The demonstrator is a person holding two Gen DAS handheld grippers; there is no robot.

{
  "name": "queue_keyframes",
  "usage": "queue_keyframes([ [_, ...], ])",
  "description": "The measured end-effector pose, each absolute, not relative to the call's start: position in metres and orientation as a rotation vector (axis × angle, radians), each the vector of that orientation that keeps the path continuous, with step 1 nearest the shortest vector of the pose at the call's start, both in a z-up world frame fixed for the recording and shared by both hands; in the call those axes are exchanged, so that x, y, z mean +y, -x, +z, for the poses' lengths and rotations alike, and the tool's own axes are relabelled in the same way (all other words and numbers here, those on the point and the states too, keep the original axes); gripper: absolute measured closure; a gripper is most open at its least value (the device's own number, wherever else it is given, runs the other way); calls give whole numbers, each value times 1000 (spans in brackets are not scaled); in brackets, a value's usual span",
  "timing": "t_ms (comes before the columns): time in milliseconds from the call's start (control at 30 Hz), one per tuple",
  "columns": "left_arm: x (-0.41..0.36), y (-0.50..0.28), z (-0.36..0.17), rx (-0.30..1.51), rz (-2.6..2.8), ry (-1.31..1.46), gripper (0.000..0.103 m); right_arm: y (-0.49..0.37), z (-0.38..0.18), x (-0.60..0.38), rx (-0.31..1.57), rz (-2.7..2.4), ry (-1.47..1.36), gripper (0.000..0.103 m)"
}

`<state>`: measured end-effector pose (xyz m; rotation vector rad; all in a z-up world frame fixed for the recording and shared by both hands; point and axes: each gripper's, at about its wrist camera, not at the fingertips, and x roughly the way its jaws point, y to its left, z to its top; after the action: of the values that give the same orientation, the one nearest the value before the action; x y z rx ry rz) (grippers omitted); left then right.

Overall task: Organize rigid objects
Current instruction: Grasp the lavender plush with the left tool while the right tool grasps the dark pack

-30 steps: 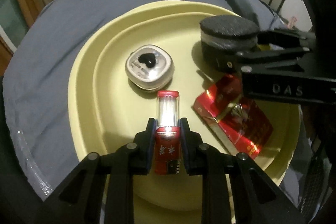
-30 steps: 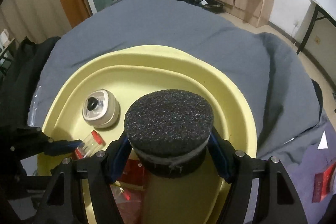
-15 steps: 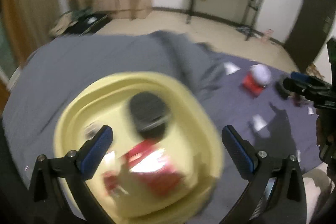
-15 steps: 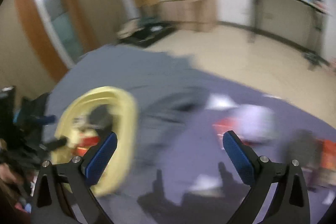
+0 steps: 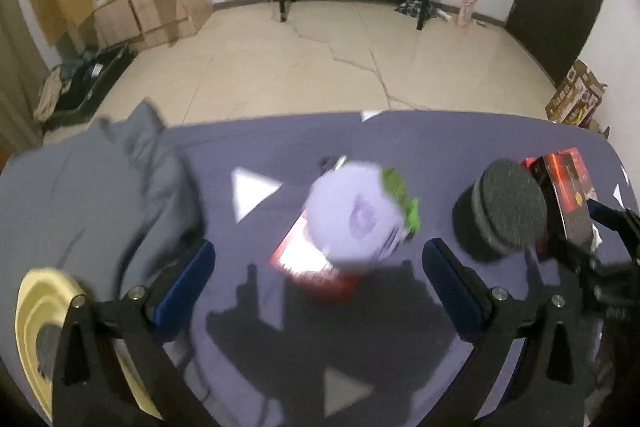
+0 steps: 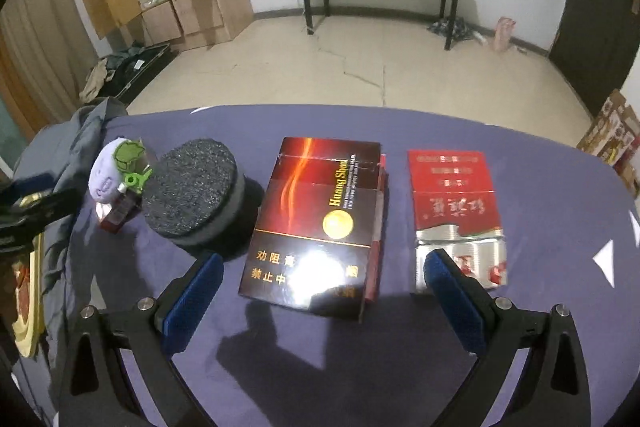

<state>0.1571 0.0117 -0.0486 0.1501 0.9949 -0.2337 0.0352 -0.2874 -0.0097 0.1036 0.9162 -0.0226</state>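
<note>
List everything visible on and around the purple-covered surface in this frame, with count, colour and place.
dark cigarette box: 1, dark red and black, centre of the purple cloth
red cigarette pack: 1, red with a silver lower half, right of the dark box
black foam-topped puck: 1, black, left of the dark box
lavender round item: 1, pale purple with green parts, left of the puck, over a small red pack
yellow tray: 1, pale yellow, far left edge
grey fabric: 1, grey, bunched at left
left gripper: 1, black with blue pads, open
right gripper: 1, black with blue pads, open
</note>
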Motion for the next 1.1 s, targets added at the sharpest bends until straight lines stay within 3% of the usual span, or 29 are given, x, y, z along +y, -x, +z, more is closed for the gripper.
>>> queue_keyframes([
  [67, 6, -168, -54, 1003, -236, -139, 1, -33, -12, -294, 901, -22, -85, 0],
  [133, 2, -175, -61, 1011, -251, -127, 12, -39, -15, -297, 892, -12, -75, 1],
  [167, 2, -177, -64, 1018, -254, -123, 36, -36, -11, -298, 893, -6, -73, 6],
  [200, 2, -178, -66, 1032, -262, -105, 49, -36, -11, -300, 888, -3, -71, 11],
  [267, 1, -179, -66, 1031, -264, -48, 49, -28, -7, -308, 865, 2, -72, 41],
  [600, 49, -123, 7, 911, -314, 33, 50, 2, 16, -325, 817, 59, -144, 45],
  [867, 199, -66, 60, 847, -111, 80, 50, 44, 70, -269, 715, 228, -127, 45],
  [1100, 305, -15, 52, 848, 21, 136, 50, 63, 83, -208, 715, 420, -136, 45],
])
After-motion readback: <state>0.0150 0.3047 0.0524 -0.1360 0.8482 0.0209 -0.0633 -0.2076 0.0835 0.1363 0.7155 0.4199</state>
